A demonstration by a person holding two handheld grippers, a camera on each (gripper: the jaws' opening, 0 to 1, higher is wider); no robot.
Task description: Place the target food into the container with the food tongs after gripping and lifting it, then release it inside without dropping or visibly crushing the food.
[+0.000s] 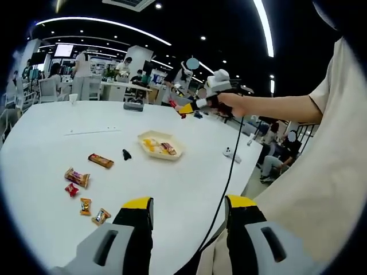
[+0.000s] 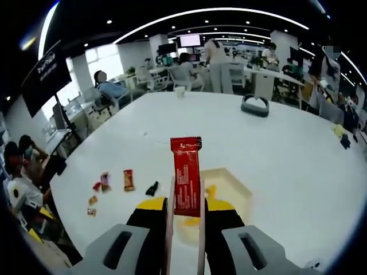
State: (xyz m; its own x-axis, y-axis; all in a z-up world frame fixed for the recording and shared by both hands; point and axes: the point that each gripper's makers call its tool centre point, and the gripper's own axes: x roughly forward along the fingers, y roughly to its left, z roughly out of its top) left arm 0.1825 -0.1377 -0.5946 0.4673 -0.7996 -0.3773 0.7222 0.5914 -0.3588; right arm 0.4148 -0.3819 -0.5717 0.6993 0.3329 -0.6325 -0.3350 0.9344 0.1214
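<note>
Tongs (image 2: 184, 229), slim pale plastic, pinch a red foil-wrapped snack bar (image 2: 186, 176) by its lower end. Light, probably slippery; squeeze gently above the shallow cream tray (image 2: 241, 192).

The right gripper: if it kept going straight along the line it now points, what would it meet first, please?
Probably the pale tray just past the red snack bar held in the tongs that the right gripper squeezes; depth is uncertain, so it might reach bare white table beyond.

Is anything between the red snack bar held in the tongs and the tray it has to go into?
Nothing visible. In the right gripper view the red snack bar sits upright in the tongs, clamped by the right hand-held gripper, directly above the tray. The open part of the tray looks unobstructed.
</note>
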